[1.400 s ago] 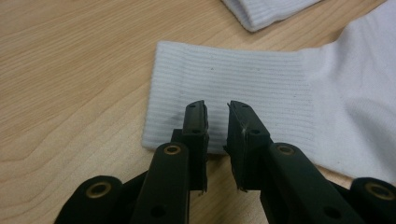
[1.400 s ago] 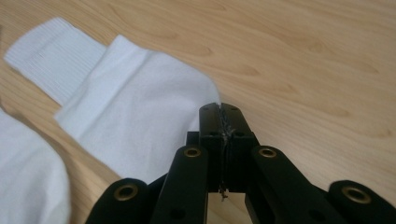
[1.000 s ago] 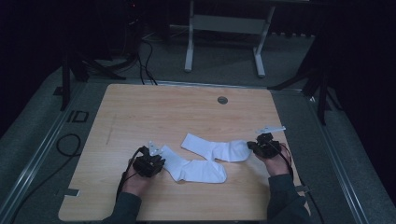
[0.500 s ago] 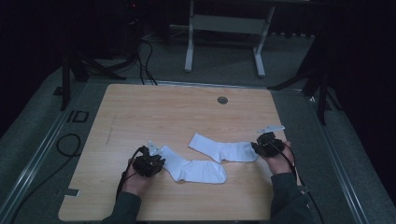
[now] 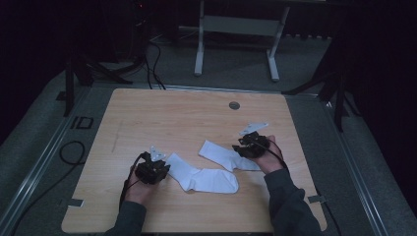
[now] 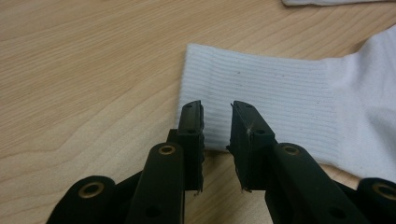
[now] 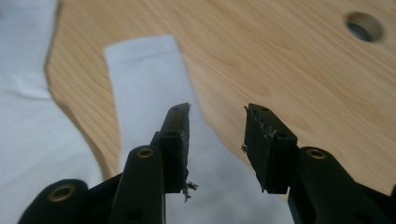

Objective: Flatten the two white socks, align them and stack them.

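Left gripper view puts your left tool [image 6: 217,126] slightly open, empty, at the ribbed cuff of the near white sock [image 6: 280,107], which runs away rightward; your right tool [image 7: 217,135] gapes empty over the far sock [image 7: 149,93].

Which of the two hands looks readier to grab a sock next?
Left, probably. The left gripper has its open fingers right at the ribbed cuff of the near sock. The right gripper, also open, hovers over the far sock.
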The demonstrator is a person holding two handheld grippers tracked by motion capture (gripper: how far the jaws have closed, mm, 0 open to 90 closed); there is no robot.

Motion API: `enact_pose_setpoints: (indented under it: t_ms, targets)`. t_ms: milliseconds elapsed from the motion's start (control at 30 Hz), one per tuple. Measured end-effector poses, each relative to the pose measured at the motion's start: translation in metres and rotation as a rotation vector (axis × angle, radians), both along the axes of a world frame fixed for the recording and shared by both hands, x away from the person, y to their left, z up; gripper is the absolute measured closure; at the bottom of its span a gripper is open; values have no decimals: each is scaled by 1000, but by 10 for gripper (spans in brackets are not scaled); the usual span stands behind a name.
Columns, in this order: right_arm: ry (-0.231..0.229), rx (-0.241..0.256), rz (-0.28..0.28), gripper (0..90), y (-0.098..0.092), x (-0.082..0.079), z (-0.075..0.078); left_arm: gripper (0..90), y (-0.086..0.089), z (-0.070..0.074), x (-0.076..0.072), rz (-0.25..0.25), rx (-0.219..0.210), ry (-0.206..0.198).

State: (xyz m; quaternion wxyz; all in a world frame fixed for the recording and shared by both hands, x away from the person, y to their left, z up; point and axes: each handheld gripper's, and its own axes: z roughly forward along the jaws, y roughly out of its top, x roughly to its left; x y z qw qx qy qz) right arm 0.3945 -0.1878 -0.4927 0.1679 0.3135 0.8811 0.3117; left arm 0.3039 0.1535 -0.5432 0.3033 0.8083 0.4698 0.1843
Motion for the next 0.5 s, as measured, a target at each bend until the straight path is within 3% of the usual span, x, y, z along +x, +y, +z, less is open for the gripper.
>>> enact_pose_setpoints:
  t_ms: [100,233,500]
  targets:
    - [12,1,27,598,9,3,-3,734,0,0,0,2,0,0]
    - [41,-19,75,589,31,11,-18,731,1,0,1,8,1,-2]
    - [71,-62,115,568,48,14,-36,730,3,0,1,14,0,-3]
